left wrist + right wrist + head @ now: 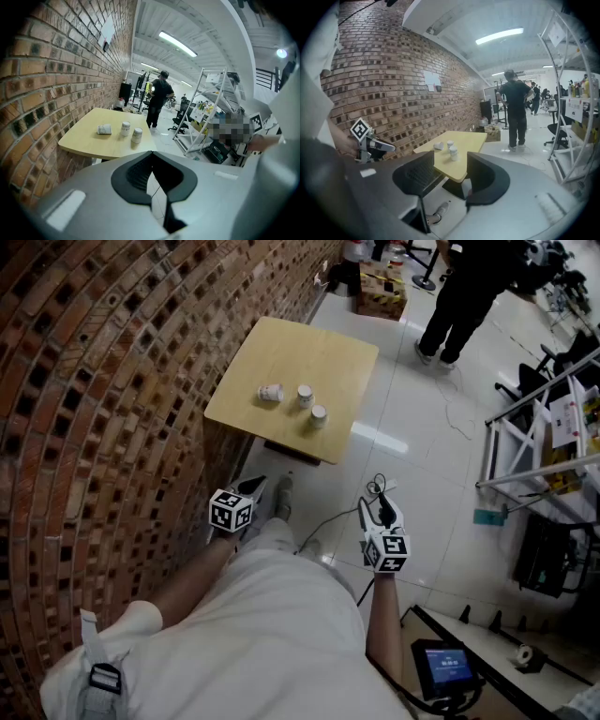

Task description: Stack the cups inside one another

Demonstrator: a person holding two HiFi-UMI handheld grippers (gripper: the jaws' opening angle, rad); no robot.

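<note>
Sadly, print on the 3 cups (305,396) is illegible.

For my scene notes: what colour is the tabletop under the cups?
Pale yellow, like light wood; the tabletop shows best in the head view.

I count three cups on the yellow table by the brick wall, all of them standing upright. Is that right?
Not quite. There are three on the table by the brick wall, but only two cups stand upright; the third cup, on the wall side, lies on its side. The head view shows this.
</note>
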